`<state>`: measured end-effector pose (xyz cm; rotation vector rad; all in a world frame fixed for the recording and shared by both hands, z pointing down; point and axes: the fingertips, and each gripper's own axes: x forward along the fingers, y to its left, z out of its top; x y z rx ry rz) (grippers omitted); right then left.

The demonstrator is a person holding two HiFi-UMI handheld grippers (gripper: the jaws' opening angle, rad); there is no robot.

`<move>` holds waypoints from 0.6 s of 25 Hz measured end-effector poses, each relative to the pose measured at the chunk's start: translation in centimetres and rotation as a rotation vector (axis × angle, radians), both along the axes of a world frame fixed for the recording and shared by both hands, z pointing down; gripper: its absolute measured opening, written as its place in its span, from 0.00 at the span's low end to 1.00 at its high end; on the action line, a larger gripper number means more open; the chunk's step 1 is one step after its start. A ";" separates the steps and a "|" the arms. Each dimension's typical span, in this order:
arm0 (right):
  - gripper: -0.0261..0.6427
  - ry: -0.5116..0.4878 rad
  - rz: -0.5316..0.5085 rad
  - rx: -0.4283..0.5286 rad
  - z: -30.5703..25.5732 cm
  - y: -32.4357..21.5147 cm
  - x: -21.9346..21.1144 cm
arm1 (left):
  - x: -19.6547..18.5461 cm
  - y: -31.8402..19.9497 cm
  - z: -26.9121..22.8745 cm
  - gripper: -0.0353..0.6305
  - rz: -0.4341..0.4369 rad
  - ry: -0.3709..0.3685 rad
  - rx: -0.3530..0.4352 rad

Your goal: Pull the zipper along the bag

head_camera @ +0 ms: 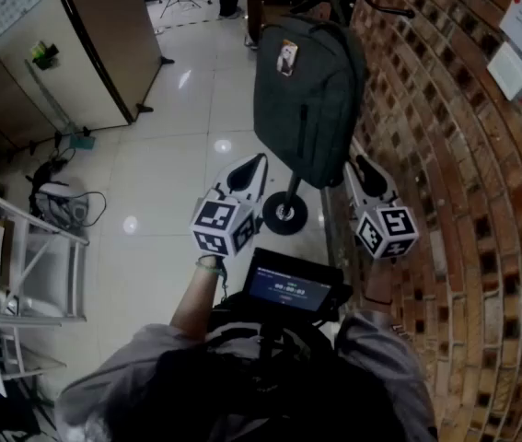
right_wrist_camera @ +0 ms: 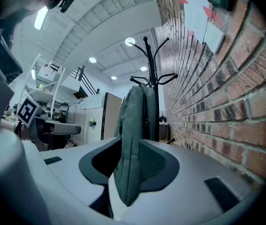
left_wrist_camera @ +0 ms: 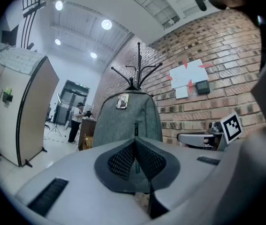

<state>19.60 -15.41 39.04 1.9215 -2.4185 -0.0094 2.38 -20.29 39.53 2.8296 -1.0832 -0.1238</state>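
Two handheld grippers face a grey bag that hangs upright from a coat stand just beside a brick wall. The task looks barely begun, as far as these views show. The left gripper sits level, low in front of the bag's face. Its fingers are drawn almost together with only a thin slit between them, and nothing is clearly held. Just beyond their tips runs the front zipper, a dark vertical line down the middle of the bag. It appears closed, with what looks like its pull near the top of the line, untouched. The right gripper is at the bag's wall-side edge with its fingers set fairly wide. The bag's lower side edge stands between them, seen edge-on. Pad surface shows on both sides, so they seem to bracket the fabric rather than press it (a firm pinch cannot be ruled out). By this reading the approach is done. Still left are steadying the bag, taking hold of the pull, and the whole run of the zipper.
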 end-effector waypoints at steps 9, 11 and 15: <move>0.22 0.117 0.013 -0.017 -0.3 -5.6 2.7 | 1.3 -4.2 -1.0 0.06 0.072 0.017 0.026; 0.22 0.319 0.057 -0.014 -0.4 -5.9 3.3 | 1.5 -4.9 -0.7 0.06 0.076 0.008 0.024; 0.22 0.647 0.077 -0.013 0.0 -6.1 3.1 | 1.7 -6.2 -0.6 0.06 0.063 0.019 0.011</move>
